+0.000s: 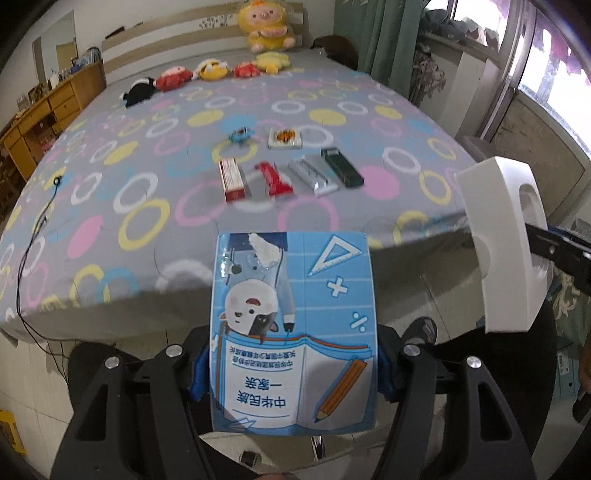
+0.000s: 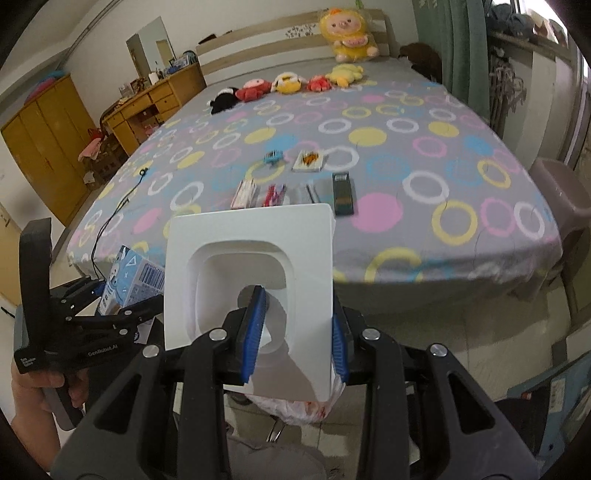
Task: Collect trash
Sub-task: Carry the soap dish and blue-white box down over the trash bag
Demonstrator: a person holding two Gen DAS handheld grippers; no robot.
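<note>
My left gripper (image 1: 293,369) is shut on a blue printed carton (image 1: 295,295) with a cartoon on it, held over the bed's near edge. My right gripper (image 2: 295,339) is shut on a white moulded packaging insert (image 2: 251,254), one pad inside its cut-out. That white insert (image 1: 502,240) also shows at the right of the left wrist view. On the bed lie a red-and-white box (image 1: 232,179), a red wrapper (image 1: 275,179), a clear blister pack (image 1: 313,175), a dark green box (image 1: 341,166), a white packet (image 1: 285,137) and a small blue wrapper (image 1: 240,135).
Plush toys (image 1: 266,27) line the headboard. A black cable (image 1: 33,236) runs over the bed's left side. A wooden dresser (image 1: 44,110) stands left, a plastic stool (image 2: 561,192) right. A white plastic bag (image 2: 295,406) hangs below my right gripper, above tiled floor.
</note>
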